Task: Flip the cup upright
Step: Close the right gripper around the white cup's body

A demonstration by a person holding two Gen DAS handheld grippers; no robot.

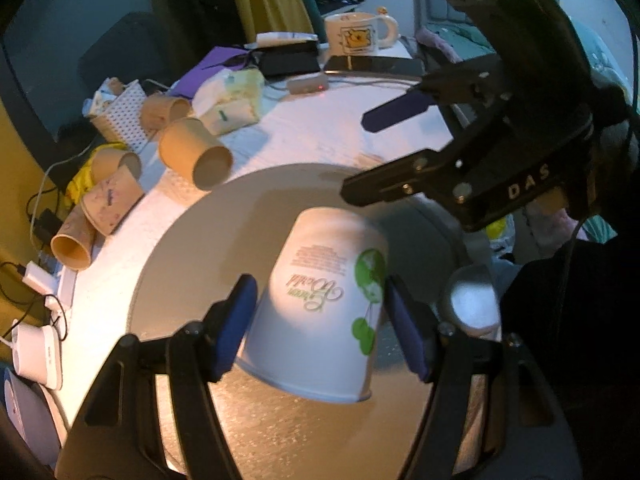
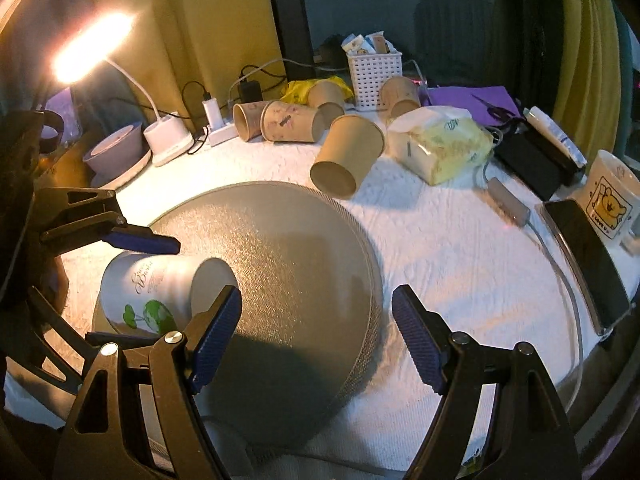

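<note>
A white paper cup [image 1: 320, 308] with green print is tilted, base away from me and rim near me, above a round grey mat [image 1: 240, 208]. My left gripper [image 1: 320, 324] is shut on the cup, one blue pad on each side. In the right wrist view the cup [image 2: 156, 292] is at the left, held between the left gripper's pads [image 2: 140, 240]. My right gripper [image 2: 316, 336] is open and empty over the mat [image 2: 296, 240]. It shows in the left wrist view [image 1: 356, 152] at the upper right, beyond the cup.
Several brown paper cups [image 2: 348, 156] lie on their sides at the back of the white table [image 2: 460, 248]. Also there are a tissue pack [image 2: 444, 144], a white basket [image 2: 374, 72], a bear mug [image 2: 608, 196], a phone [image 2: 588, 264], a lit desk lamp [image 2: 92, 48] and chargers.
</note>
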